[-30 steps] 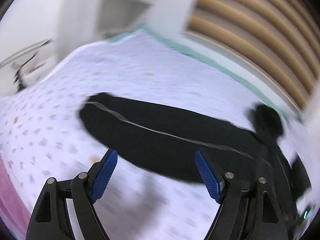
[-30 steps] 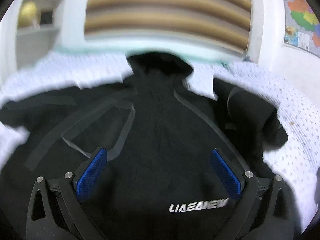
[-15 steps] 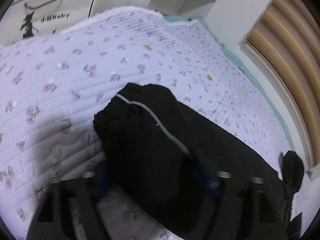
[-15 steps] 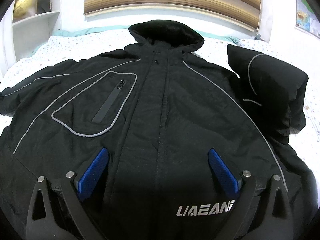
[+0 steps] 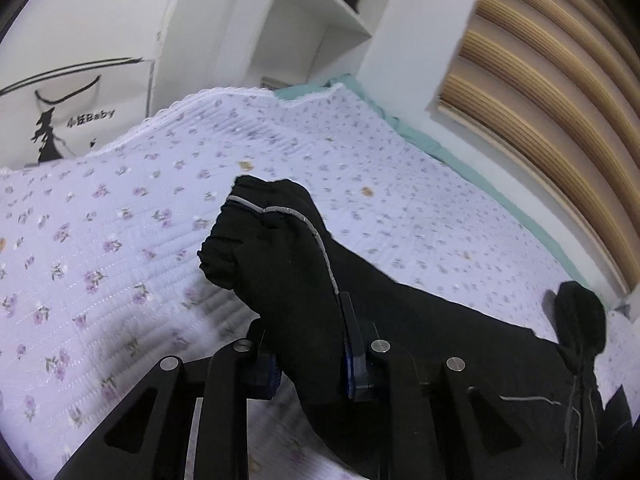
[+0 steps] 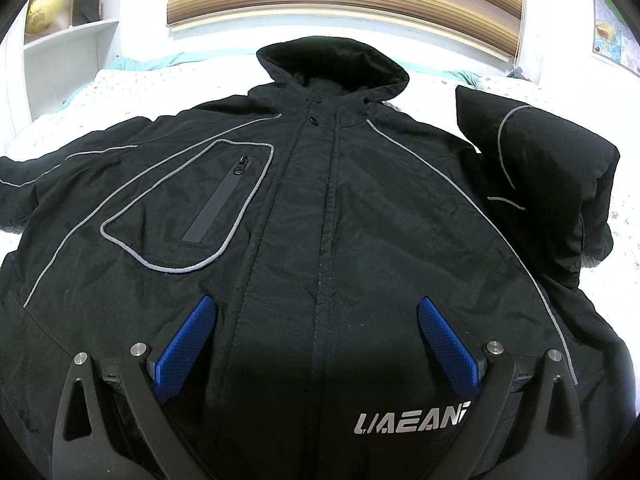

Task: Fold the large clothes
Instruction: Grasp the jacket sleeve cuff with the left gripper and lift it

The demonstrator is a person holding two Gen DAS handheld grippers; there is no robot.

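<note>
White shelving [image 5: 320, 36] and a slatted wooden headboard [image 5: 560, 120] stand behind a bed covered by a lilac quilted bedspread with small purple flowers [image 5: 120, 220]. On this bedspread lies a large black hooded jacket with grey piping [image 6: 340, 220], front side up, hood toward the headboard. Left wrist view: the left gripper [image 5: 310, 364] is clenched on the jacket's black left sleeve with a grey piping line [image 5: 280, 248], near the cuff; the gripped end stands raised above the bedspread, and the blue finger pads [image 5: 352, 356] are largely covered by the fabric. The remaining sleeve runs rightward to the jacket body, with the hood [image 5: 580, 320] at far right. Right wrist view, left to right: an outstretched sleeve, a zipped chest pocket outlined in grey [image 6: 224, 196], the central placket, and the other sleeve folded into a bulky bundle [image 6: 552, 168] beside the shoulder. The right gripper [image 6: 316, 340] hovers over the lower front, jaws released and spread wide, above silver lettering [image 6: 412, 420].
</note>
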